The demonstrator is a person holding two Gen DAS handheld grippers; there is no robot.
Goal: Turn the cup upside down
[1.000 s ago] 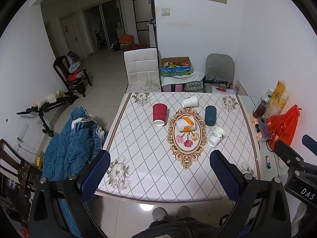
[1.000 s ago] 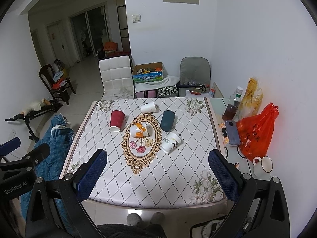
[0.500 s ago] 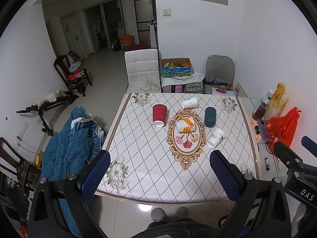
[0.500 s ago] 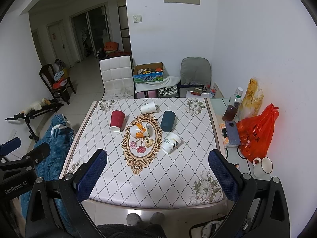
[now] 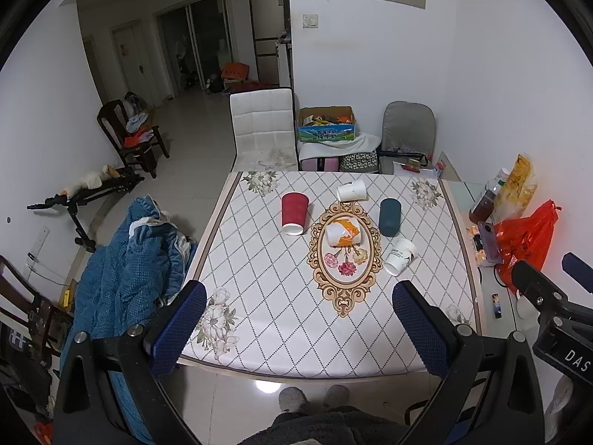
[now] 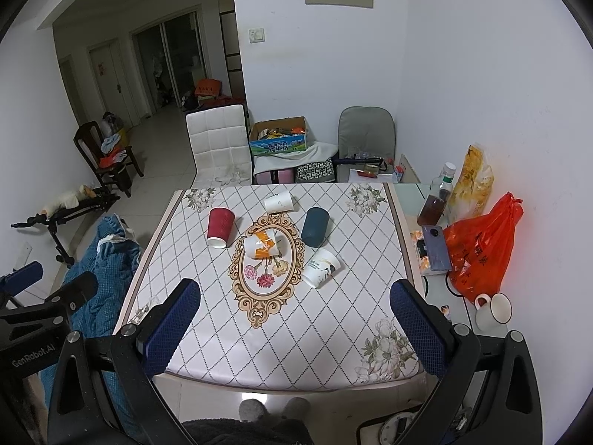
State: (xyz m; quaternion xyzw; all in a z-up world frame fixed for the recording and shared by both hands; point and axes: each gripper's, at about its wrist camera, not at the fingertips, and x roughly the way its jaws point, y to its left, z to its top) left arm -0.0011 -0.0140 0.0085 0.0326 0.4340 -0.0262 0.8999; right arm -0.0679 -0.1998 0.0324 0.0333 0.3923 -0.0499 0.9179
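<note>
Several cups lie on their sides on the quilted table (image 5: 281, 296): a red cup (image 5: 294, 213), a plain white cup (image 5: 351, 190), a dark teal cup (image 5: 389, 217), an orange-and-white cup (image 5: 343, 233) and a white printed cup (image 5: 399, 256). In the right wrist view they show as red (image 6: 221, 227), white (image 6: 278, 201), teal (image 6: 315, 226), orange-and-white (image 6: 261, 246) and printed (image 6: 321, 267). My left gripper (image 5: 296, 330) and right gripper (image 6: 294, 328) are both open and empty, held high above the table's near edge, far from the cups.
A side shelf at the right holds an orange bag (image 6: 481, 248), a phone (image 6: 437, 247), a bottle (image 6: 433, 200) and a white mug (image 6: 494, 309). A blue blanket (image 5: 126, 270) lies on a chair at the left. A white chair (image 5: 263, 129) stands behind the table.
Both views have shifted very slightly; the cups have not moved and both grippers stay open.
</note>
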